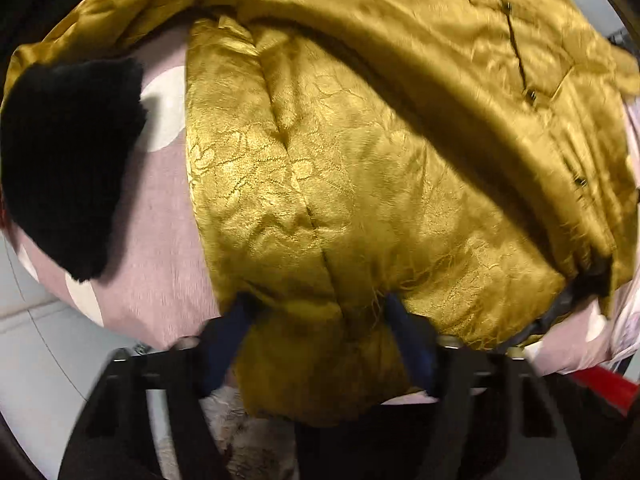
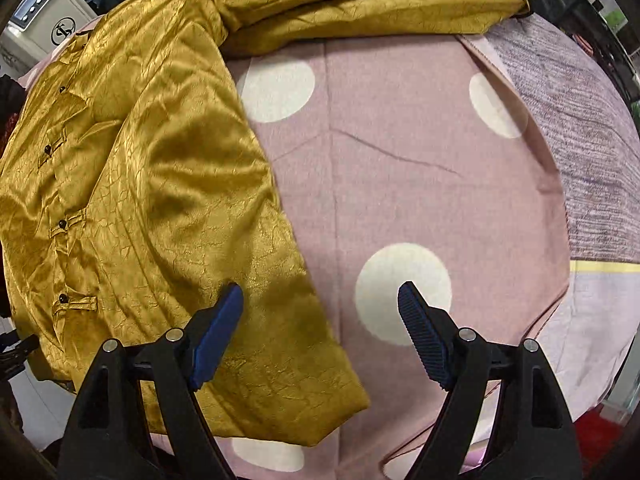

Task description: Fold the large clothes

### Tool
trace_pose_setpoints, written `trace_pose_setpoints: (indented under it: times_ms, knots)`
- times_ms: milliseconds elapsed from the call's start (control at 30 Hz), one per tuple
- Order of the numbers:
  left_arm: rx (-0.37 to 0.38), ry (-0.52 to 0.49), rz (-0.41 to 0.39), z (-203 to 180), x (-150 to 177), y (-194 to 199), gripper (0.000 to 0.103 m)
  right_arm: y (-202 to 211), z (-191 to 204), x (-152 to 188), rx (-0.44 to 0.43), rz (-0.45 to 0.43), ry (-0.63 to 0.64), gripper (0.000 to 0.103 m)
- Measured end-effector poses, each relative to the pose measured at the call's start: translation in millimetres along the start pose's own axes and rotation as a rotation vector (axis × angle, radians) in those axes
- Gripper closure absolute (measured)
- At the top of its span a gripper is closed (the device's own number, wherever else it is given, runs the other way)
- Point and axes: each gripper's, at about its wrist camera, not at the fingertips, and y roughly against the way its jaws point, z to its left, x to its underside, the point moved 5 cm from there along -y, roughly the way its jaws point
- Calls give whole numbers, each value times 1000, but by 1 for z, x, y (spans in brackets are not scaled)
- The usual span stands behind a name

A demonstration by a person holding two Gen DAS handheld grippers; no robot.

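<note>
Here, gold jacket [image 1: 360, 184] bunched between left tool [image 1: 320, 320] pads.

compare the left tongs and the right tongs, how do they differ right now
The left tongs have gold jacket fabric bunched between their pads; the right tongs hold nothing. The left tongs are narrowed around the cloth; the right tongs stand wide open over the jacket's edge and the pink dotted sheet. Both have blue pads on black arms.
</note>
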Motion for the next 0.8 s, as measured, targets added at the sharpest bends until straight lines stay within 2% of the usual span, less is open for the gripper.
trace_pose_setpoints:
  times_ms: [33, 67, 100, 133, 267, 333, 400, 533, 600, 667, 733, 767, 800]
  knots:
    - [3, -2, -3, 1, -1, 0, 67, 0, 2, 2, 4, 0, -3, 24]
    - [7, 5, -11, 3, -1, 3, 73, 0, 3, 2, 6, 1, -5, 24]
    - [17, 25, -29, 10, -1, 9, 88, 0, 3, 3, 6, 2, -7, 24]
    - [19, 48, -43, 18, 0, 13, 95, 2, 8, 7, 5, 1, -11, 24]
    - [16, 227, -82, 87, 19, 29, 95, 7, 9, 7, -17, 9, -28, 24]
    - [39, 351, -76, 131, 34, 23, 95, 6, 10, 10, -37, 26, -41, 24]
    - [24, 427, -46, 162, 45, 12, 95, 4, 12, 14, -61, 46, -49, 24]
    - [68, 498, -23, 175, 45, 3, 95, -5, 25, 29, -157, 115, -46, 24]
    - [48, 467, -19, 170, 43, 2, 95, -11, 32, 41, -189, 156, -31, 24]
    - [24, 438, -14, 167, 43, 3, 95, -20, 42, 59, -173, 195, 18, 24]
    - [27, 426, -14, 167, 49, 4, 95, -26, 48, 75, -128, 211, 76, 40]
    - [31, 423, -13, 165, 48, 5, 95, -27, 49, 81, -116, 215, 94, 56]
    - [42, 418, -11, 163, 47, 6, 94, -25, 51, 84, -118, 210, 97, 76]
